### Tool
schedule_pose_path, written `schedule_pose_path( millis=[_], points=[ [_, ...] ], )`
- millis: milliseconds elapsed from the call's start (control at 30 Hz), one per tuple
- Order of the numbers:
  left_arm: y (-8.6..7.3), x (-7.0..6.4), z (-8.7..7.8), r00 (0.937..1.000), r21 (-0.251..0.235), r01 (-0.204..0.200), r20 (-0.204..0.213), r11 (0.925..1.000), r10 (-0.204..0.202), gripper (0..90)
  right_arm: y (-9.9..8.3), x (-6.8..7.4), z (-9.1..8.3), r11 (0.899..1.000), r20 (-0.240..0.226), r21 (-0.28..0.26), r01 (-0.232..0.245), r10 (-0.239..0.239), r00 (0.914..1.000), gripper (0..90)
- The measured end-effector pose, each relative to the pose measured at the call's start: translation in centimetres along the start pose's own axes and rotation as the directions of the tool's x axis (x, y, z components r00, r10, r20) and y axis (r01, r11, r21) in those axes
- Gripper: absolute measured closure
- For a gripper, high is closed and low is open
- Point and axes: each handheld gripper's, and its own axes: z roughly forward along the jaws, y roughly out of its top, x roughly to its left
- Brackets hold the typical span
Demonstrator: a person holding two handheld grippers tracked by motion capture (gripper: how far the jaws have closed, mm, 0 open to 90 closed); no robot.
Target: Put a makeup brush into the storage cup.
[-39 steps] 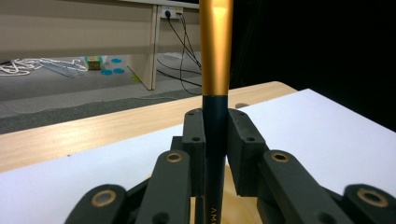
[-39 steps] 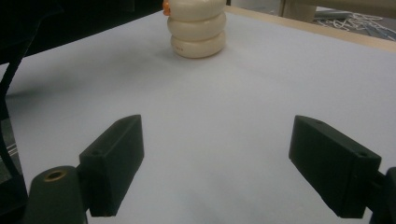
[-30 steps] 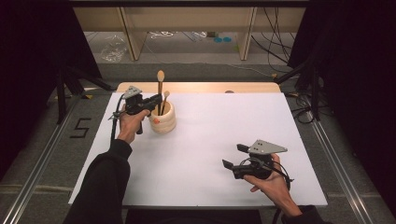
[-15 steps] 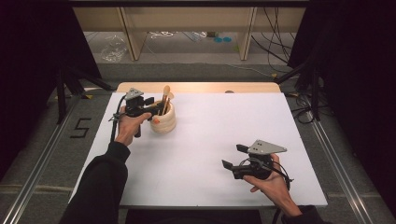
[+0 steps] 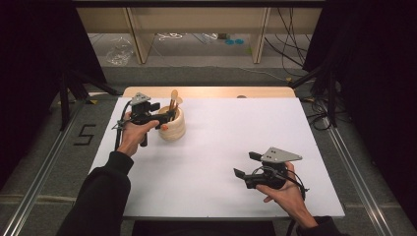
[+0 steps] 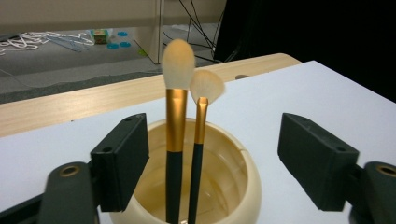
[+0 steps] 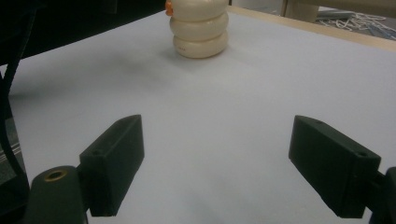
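Note:
A cream ribbed holder (image 5: 173,129) stands at the back left of the white table (image 5: 221,142). Two make-up brushes stand upright in it: a thick one (image 6: 176,121) with a round pale head and a thinner one (image 6: 201,126) with a fan head, both with gold ferrules and dark handles. My left gripper (image 5: 167,118) hangs at the holder's rim, open, its jaws wide on either side of the brushes and touching neither. My right gripper (image 5: 245,164) is open, low over the table's front right, and it points at the holder (image 7: 201,28).
A wooden strip (image 5: 206,92) runs along the table's far edge. Beyond it are shelf legs and cables on the floor (image 5: 196,44). Black stands and drapes flank both sides, and metal rails (image 5: 44,167) run beside the table.
The thick brush stood high above the holder at my left gripper a second ago. It has come down into the holder, and the left jaws now stand apart from it. The right gripper has stayed put.

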Motion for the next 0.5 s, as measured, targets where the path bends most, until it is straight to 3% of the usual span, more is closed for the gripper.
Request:
schedule_pose_path(
  millis=[133,200,333,433,500],
  points=[
    [0.0,-0.8,-0.4,0.9994,-0.001,0.001,0.036,1.0000,-0.001,20.0,0.0,0.0,0.0,1.000,-0.001,-0.001,0.002,-0.002,1.0000,18.9],
    [0.0,-1.2,-0.6,0.9995,0.005,-0.011,0.030,0.9999,0.011,18.9,0.0,0.0,0.0,1.000,0.000,-0.002,0.004,-0.004,1.0000,18.9],
    [-0.2,-1.7,-1.2,0.9992,-0.005,0.003,0.041,1.0000,-0.003,18.8,0.0,0.0,0.0,1.000,0.001,-0.002,0.001,-0.001,1.0000,18.9],
    [-0.2,-2.0,-1.4,0.9990,-0.007,-0.029,0.033,0.9995,0.030,19.6,0.0,0.1,0.0,1.000,0.001,-0.002,0.004,-0.004,1.0000,18.9],
    [-0.3,-2.3,-1.5,0.9992,-0.007,-0.013,0.039,0.9999,0.013,18.9,0.0,0.1,0.2,1.000,-0.003,-0.017,0.004,-0.004,1.0000,18.9]
  ],
)
